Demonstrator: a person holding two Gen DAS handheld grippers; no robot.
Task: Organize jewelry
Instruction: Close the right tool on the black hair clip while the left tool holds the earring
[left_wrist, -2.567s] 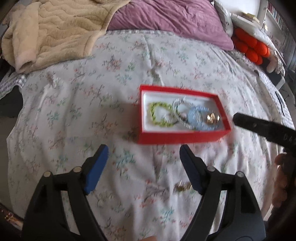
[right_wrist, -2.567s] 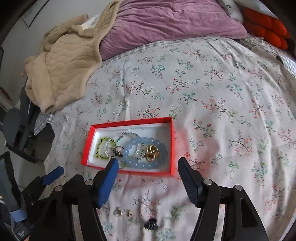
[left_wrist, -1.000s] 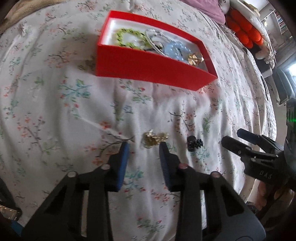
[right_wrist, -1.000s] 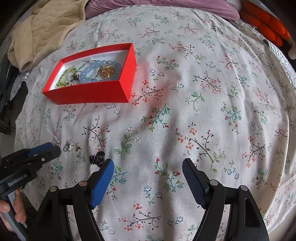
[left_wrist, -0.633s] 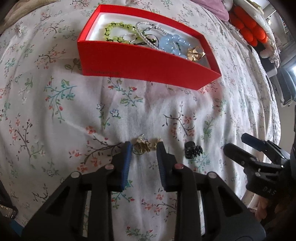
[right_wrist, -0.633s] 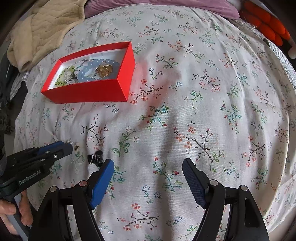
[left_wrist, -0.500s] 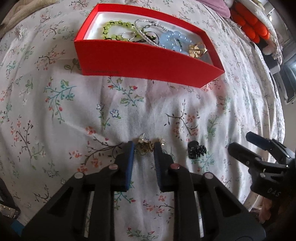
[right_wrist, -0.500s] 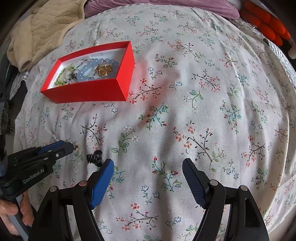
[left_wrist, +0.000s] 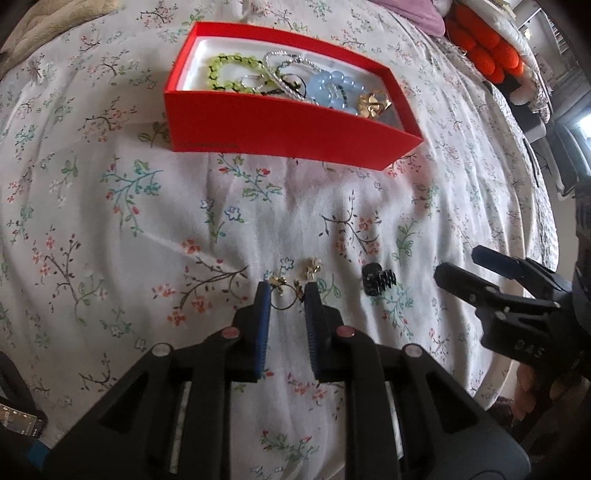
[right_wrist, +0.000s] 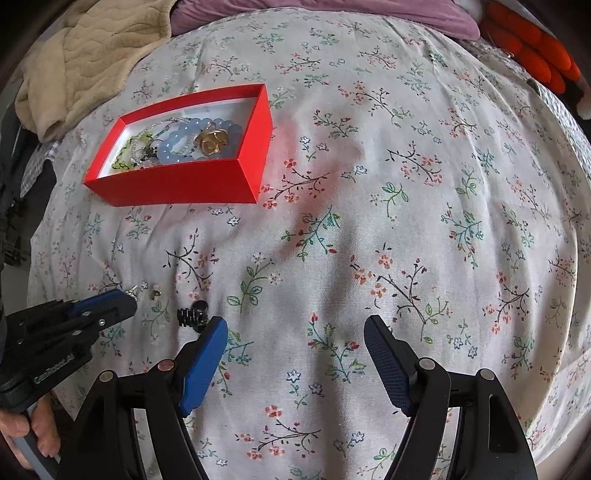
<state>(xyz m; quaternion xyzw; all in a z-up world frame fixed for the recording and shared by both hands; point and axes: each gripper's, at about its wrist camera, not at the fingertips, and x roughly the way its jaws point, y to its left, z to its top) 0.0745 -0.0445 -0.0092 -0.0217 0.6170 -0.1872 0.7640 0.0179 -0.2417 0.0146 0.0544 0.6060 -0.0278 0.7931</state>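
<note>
A red box (left_wrist: 280, 125) on the floral bedspread holds a green bead bracelet (left_wrist: 229, 72), a blue bead bracelet (left_wrist: 332, 86), silver chains and a gold piece (left_wrist: 375, 103). In front of it lie a gold ring (left_wrist: 282, 301), a small gold earring (left_wrist: 312, 267) and a black hair claw (left_wrist: 376, 282). My left gripper (left_wrist: 286, 295) points down at the sheet, its jaws closing with the gold ring between the pads, still a hair apart from it. My right gripper (right_wrist: 293, 332) hangs open over bare sheet, the hair claw (right_wrist: 192, 314) just beyond its left finger.
A beige blanket (right_wrist: 85, 55) and a purple duvet (right_wrist: 332, 14) lie at the head of the bed, orange cushions (right_wrist: 535, 40) at the far right. The bed's edge drops off close behind both grippers. A hand (right_wrist: 22, 435) holds the left gripper's handle.
My left gripper came down to the sheet and narrowed its jaws around the gold ring. The right gripper has stayed where it was, open.
</note>
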